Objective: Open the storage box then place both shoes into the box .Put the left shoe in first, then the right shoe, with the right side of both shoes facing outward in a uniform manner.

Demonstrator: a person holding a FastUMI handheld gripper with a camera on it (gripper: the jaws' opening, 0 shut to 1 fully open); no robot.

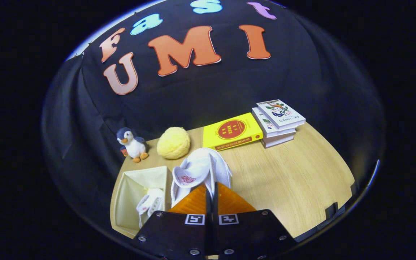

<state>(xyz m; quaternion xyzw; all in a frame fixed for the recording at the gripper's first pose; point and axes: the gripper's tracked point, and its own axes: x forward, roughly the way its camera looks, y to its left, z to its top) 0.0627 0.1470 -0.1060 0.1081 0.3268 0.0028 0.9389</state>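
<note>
Inside the open storage box [130,187], 1 white shoe [150,205], hand-held gripper [211,187] clamped on second shoe [200,169]

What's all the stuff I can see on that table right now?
Pale yellow fabric storage box: one, open, beside the fingers on the wooden table.
White shoe in the box: one, lying inside.
White shoe held up: one, pinched at its edge between the fingers.
Penguin plush toy: one, blue-grey and white, beyond the box.
Fluffy yellow ball: one, between penguin and books.
Yellow book with red circle: one, flat, beyond the held shoe.
Stack of white illustrated books: a small pile, beside the yellow book.
Light wooden table: one.
Gripper: one, fingers closed on the shoe.
</note>
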